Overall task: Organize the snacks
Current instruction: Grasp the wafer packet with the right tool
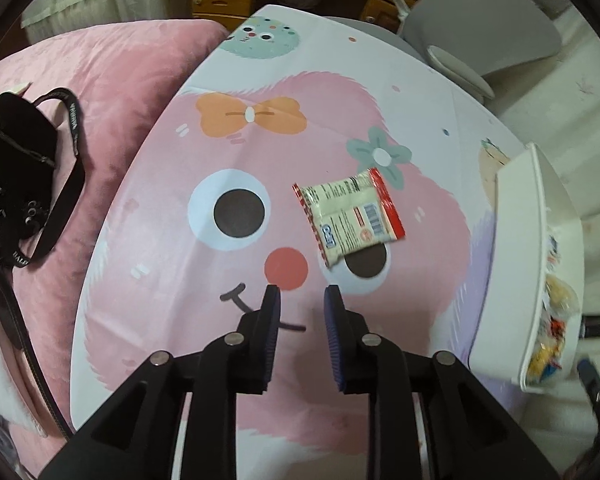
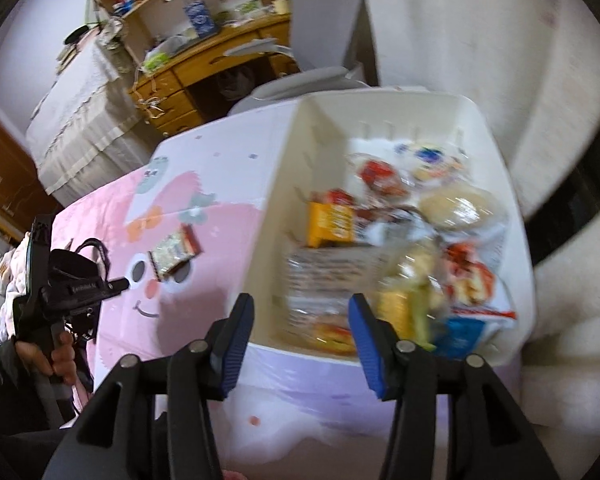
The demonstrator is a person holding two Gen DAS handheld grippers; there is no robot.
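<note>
Now the left gripper (image 1: 302,297) has its fingers apart and empty; one snack packet (image 1: 350,216) lies mid-surface (image 1: 160,240). Right gripper (image 2: 301,310) hangs open above the white bin (image 2: 284,168).

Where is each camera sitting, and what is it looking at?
Left wrist: sits on the left gripper, looks down at the cartoon mat and the snack packet; its own open, empty fingers show.
Right wrist: sits on the right gripper, looks down into the white bin of snacks; its open fingers and the person's left hand show.
Both show the packet, mat and bin.
</note>
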